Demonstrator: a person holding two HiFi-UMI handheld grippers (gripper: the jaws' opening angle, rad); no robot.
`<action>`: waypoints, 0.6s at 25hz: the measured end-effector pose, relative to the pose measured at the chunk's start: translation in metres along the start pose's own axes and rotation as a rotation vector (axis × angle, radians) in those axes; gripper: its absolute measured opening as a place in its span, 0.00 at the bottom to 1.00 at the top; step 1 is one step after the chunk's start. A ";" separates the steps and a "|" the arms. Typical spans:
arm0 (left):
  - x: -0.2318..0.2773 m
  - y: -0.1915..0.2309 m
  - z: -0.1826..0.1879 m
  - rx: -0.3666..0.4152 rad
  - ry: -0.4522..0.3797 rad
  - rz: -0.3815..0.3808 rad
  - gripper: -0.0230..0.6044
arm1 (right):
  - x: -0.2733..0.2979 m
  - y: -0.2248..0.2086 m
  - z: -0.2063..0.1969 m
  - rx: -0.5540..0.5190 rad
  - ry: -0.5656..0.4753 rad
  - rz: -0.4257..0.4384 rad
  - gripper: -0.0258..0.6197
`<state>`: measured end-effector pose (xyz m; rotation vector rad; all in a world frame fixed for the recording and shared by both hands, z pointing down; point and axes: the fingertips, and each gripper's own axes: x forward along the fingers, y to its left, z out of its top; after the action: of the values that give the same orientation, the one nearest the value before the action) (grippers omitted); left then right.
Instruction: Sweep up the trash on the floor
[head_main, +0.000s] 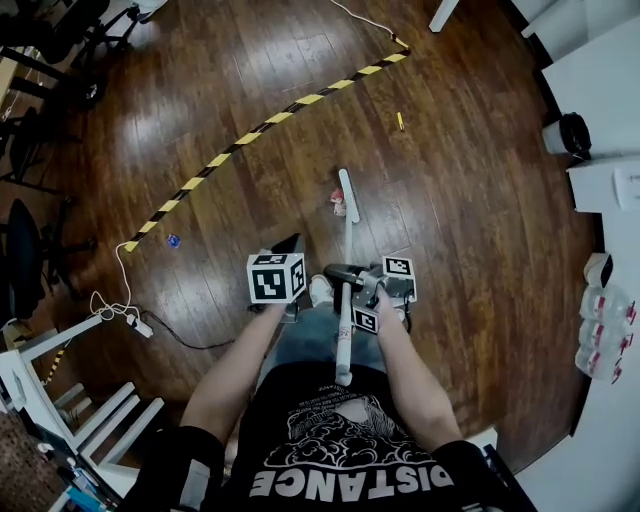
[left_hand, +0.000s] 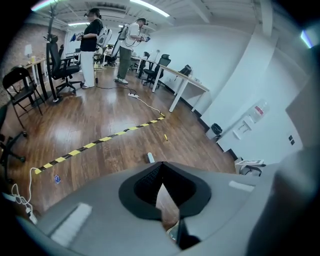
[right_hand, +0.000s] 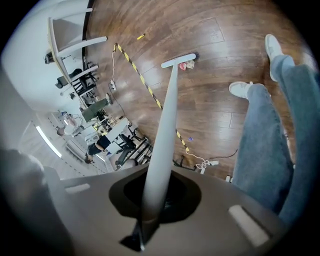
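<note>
The right gripper (right_hand: 152, 197) pinches the broom (right_hand: 167, 115), pink trash (right_hand: 184, 65) far ahead by its head; the left gripper (left_hand: 161, 167) is pressed together.

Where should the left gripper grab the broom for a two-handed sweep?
On the bare shaft between the right gripper, which clamps it, and the broom head on the floor. Bring the left gripper in from the left, jaws opened first since they now meet. The shaft is slim, round and slanted, so jaws should close across it.
</note>
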<state>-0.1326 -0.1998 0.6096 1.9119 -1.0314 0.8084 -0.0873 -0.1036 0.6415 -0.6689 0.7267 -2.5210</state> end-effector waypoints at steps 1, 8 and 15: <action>0.001 -0.003 0.000 -0.003 -0.003 -0.008 0.05 | -0.002 -0.003 -0.003 -0.029 0.007 -0.037 0.04; 0.007 -0.025 0.008 -0.005 -0.019 -0.062 0.04 | -0.041 -0.022 0.015 -0.225 0.011 -0.365 0.05; 0.008 -0.050 0.022 0.033 -0.043 -0.081 0.04 | -0.100 -0.017 0.084 -0.368 -0.061 -0.568 0.05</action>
<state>-0.0814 -0.2047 0.5884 1.9939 -0.9651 0.7453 0.0336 -0.0698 0.6811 -1.2195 1.1226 -2.8691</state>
